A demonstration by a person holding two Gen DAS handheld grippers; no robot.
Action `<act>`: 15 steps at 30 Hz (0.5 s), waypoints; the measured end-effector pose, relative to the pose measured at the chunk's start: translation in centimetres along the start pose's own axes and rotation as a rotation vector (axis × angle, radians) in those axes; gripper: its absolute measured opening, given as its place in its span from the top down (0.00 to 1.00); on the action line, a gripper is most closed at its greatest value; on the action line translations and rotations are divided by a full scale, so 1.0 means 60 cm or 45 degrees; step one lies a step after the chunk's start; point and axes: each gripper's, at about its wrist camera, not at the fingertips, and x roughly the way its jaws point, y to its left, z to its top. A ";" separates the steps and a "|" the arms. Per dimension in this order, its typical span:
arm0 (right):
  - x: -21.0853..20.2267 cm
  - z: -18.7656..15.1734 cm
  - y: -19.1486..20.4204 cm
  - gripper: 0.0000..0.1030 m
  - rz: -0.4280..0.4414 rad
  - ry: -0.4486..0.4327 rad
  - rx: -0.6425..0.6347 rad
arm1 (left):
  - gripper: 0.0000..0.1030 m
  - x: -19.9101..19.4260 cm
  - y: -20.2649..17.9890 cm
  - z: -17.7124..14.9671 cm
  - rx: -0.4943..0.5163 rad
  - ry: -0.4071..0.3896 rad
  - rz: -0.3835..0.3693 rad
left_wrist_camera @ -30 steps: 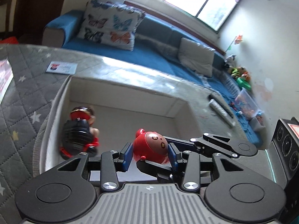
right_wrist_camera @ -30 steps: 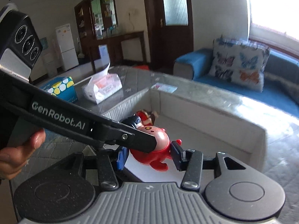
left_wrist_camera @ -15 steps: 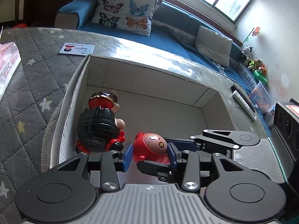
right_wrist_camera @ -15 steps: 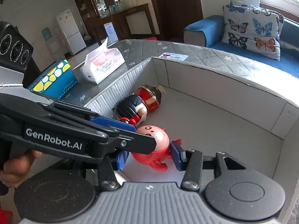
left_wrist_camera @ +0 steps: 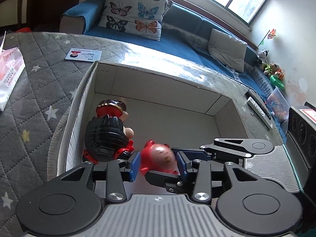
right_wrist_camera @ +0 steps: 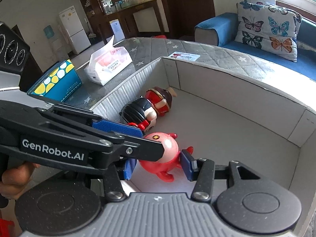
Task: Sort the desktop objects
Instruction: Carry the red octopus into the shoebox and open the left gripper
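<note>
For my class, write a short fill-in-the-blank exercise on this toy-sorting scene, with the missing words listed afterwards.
1. The red pig figure sits between the blue pads of ____ grippers.
2. The black-haired doll lies inside the open ____ box.
3. The pink tissue pack stands beside a blue box with yellow and white ____.
4. The small white card lies ____ the cardboard box.

Missing words: both; cardboard; dots; outside

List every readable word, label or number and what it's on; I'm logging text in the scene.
"GenRobot.AI": side of the left gripper.
Tissue pack: print too small to read.
Card: text too small to read.
Blue dotted box: print too small to read.
</note>
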 end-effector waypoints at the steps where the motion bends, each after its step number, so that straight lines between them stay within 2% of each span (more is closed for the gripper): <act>1: -0.002 0.000 0.000 0.51 0.004 -0.003 0.004 | 0.58 -0.002 -0.001 0.000 -0.001 -0.003 0.000; 7: -0.016 -0.004 0.010 0.49 -0.010 -0.029 -0.010 | 0.58 -0.012 -0.006 -0.003 -0.002 -0.016 0.002; 9: -0.025 -0.007 0.012 0.46 -0.014 -0.054 -0.003 | 0.58 -0.018 -0.010 -0.005 0.000 -0.021 0.000; 14: -0.072 -0.022 0.020 0.45 -0.034 -0.141 0.012 | 0.58 -0.045 -0.028 -0.013 0.017 -0.063 -0.009; 15: -0.084 -0.027 0.021 0.42 -0.042 -0.163 0.014 | 0.58 -0.052 -0.033 -0.016 0.022 -0.075 -0.012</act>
